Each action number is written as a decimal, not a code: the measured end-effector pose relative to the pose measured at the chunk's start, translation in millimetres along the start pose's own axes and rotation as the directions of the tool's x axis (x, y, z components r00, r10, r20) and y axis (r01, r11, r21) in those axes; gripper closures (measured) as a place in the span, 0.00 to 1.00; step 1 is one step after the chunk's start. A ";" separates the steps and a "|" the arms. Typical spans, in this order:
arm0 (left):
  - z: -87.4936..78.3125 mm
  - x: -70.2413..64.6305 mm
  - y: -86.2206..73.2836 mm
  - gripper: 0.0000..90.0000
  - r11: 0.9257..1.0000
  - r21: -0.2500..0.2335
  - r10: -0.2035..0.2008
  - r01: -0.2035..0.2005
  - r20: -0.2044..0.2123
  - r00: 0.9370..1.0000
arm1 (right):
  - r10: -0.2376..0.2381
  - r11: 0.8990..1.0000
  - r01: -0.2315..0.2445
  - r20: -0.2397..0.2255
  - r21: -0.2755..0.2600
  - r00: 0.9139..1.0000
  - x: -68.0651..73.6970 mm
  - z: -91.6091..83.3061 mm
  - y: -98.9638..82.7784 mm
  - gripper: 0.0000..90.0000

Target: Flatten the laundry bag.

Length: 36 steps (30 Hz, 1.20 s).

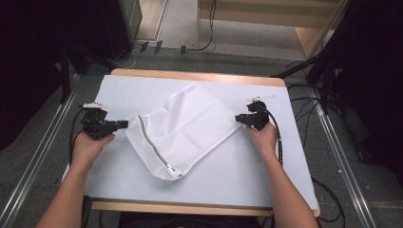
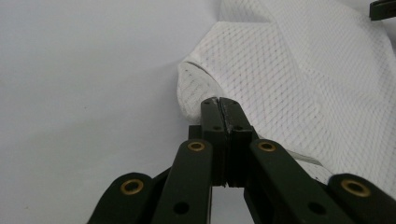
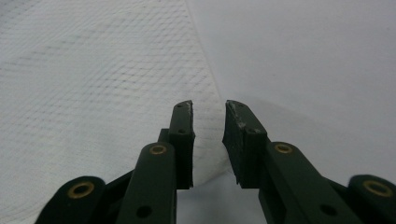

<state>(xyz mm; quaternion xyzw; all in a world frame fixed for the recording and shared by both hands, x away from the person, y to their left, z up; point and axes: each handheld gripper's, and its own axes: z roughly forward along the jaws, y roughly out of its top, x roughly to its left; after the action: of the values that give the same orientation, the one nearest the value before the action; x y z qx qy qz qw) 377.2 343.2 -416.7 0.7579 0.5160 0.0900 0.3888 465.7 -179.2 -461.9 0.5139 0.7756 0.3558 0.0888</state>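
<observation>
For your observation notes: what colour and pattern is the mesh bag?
White, with a fine diamond netting; the left gripper view shows the mesh bag best.

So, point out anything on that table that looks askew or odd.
The white mesh laundry bag lies askew on the table, its far corner folded and rumpled. Its zipper runs diagonally. No damage shows.

The mesh bag [image 1: 183, 130] lies mid-frame on the table [image 1: 237, 166], left gripper [image 1: 124, 124] at its left edge, right gripper [image 1: 237, 118] at its right corner.

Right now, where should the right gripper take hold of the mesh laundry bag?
At the mesh bag's right-hand corner, coming in level from the right. That corner lies flat on the table between the right gripper's parted jaws, opposite the corner the left gripper pinches.
</observation>
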 end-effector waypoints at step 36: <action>-5.7 -34.1 -23.1 1.00 0.997 0.045 0.062 -0.065 0.063 0.996 | 0.008 1.000 -0.007 0.048 -0.023 0.999 -22.5 2.8 12.7 1.00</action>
<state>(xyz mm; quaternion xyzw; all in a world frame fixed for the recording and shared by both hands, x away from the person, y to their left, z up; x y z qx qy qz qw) 342.3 320.8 -419.5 0.7853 0.4814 0.0667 0.3836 486.6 -194.5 -460.9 0.5242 0.7672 0.3525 0.1117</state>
